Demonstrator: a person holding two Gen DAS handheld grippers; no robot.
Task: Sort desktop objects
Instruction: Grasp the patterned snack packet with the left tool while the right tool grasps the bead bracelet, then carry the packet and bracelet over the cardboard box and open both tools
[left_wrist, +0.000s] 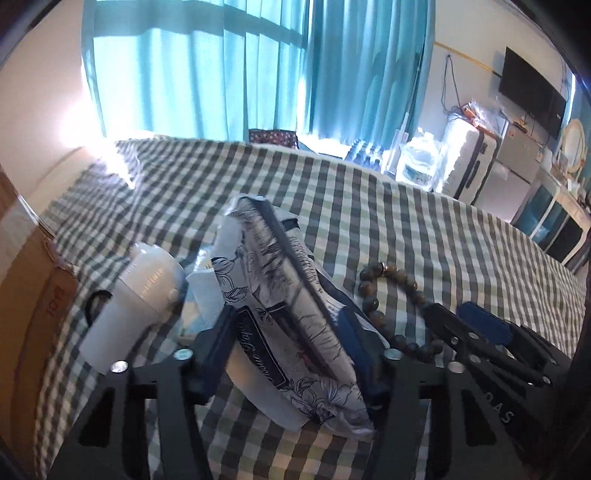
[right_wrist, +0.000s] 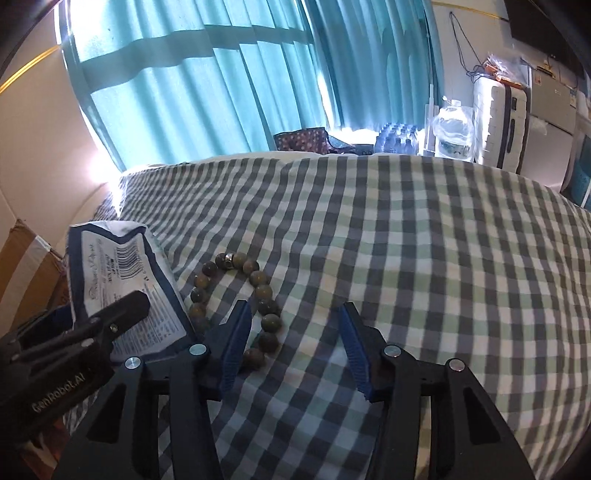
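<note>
My left gripper (left_wrist: 291, 354) is shut on a white floral-printed tissue pack (left_wrist: 280, 302) and holds it on edge over the checked cloth. The pack also shows in the right wrist view (right_wrist: 122, 288), barcode side up, with the left gripper's fingers (right_wrist: 122, 310) on it. A brown bead bracelet (right_wrist: 236, 299) lies on the cloth just right of the pack; it also shows in the left wrist view (left_wrist: 391, 295). My right gripper (right_wrist: 295, 343) is open and empty, its left finger beside the bracelet. A white plastic bottle (left_wrist: 133, 306) lies left of the pack.
The green-grey checked cloth (right_wrist: 424, 258) covers the whole surface. A cardboard box (left_wrist: 33, 302) stands at the left edge. Teal curtains (right_wrist: 207, 81), bottled water (right_wrist: 399, 138), a white suitcase (right_wrist: 498, 122) and a fridge stand beyond the far edge.
</note>
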